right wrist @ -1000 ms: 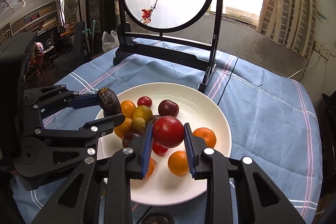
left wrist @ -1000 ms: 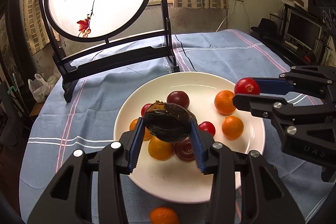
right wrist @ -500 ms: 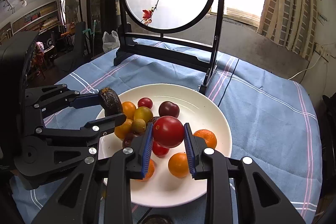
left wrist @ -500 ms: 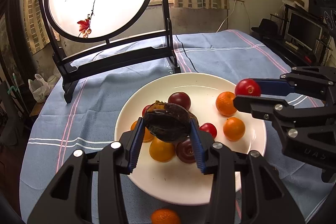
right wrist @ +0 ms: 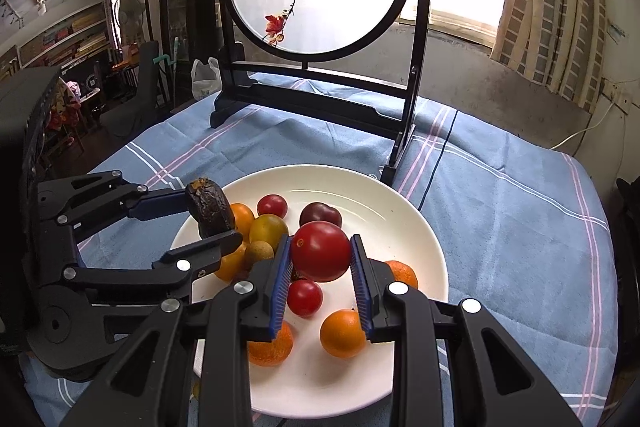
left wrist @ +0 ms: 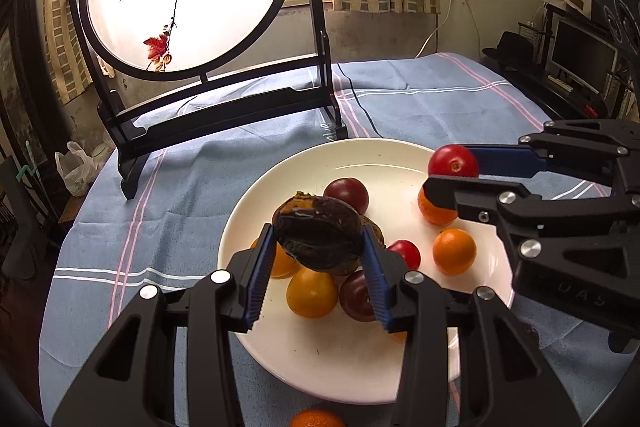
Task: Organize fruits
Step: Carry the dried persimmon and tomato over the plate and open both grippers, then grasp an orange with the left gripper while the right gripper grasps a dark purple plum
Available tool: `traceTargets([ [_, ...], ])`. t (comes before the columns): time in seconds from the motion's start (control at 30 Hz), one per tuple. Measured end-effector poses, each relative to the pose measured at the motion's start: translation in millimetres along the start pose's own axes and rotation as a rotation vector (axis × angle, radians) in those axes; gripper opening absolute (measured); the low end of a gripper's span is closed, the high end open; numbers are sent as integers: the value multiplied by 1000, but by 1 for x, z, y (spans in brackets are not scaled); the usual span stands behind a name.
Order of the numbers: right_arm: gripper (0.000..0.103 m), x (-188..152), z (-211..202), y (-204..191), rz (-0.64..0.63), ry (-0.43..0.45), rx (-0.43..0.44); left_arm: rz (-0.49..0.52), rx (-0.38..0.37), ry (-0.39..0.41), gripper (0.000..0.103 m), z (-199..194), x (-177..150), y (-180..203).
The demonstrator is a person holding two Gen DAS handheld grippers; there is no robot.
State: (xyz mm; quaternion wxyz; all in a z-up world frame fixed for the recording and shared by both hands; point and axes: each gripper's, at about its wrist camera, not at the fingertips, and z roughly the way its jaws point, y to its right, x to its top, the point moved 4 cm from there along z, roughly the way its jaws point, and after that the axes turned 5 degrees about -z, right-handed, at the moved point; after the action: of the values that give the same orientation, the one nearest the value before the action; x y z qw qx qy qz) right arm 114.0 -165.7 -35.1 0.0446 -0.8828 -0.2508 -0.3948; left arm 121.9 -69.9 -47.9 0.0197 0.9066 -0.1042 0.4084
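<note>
You're holding a wrinkled dark-brown fruit [left wrist: 320,239] in the left tongs [left wrist: 318,255] and a glossy red tomato [right wrist: 320,250] in the right tongs [right wrist: 321,267], both clamped above the white round plate [right wrist: 404,219]. Keep squeezing gently while lowering each into a free gap.

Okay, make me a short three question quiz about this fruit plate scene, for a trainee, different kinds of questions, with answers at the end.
1. True or false: the left gripper is closed on a red tomato.
2. What does the right gripper hold? A) an orange B) a red tomato C) nothing
3. Fill in: the one orange off the white plate lies on the ____.

Key:
1. False: it holds a dark wrinkled fruit.
2. B, the red tomato.
3. Blue tablecloth, at the plate's near edge.
</note>
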Motion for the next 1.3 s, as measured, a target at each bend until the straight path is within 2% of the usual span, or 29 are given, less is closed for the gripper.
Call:
traceTargets([
  [0.73, 30, 3, 24, 8, 35, -40, -6, -12, 25, -26, 42, 18, 3, -2],
  [0.77, 34, 3, 23, 9, 35, -31, -20, -12, 28, -27, 42, 19, 3, -2],
  [0.8, 39, 4, 21, 9, 40, -20, -20, -13, 31, -23, 46, 19, 4, -2],
  [0.87, 40, 5, 16, 11, 54, -6, -14, -14, 32, -10, 52, 16, 5, -3],
  [1.07, 46, 3, -19, 11, 45, 52, -12, -17, 12, 24, 56, -6, 6, -9],
  [1.2, 55, -17, -53, 2, 9, 64, -6, -44, -6, 80, 68, -40, 1, -28],
  [1.3, 55, -44, -75, -9, -35, 63, -5, -51, -2, 115, 75, -67, -11, -44],
])
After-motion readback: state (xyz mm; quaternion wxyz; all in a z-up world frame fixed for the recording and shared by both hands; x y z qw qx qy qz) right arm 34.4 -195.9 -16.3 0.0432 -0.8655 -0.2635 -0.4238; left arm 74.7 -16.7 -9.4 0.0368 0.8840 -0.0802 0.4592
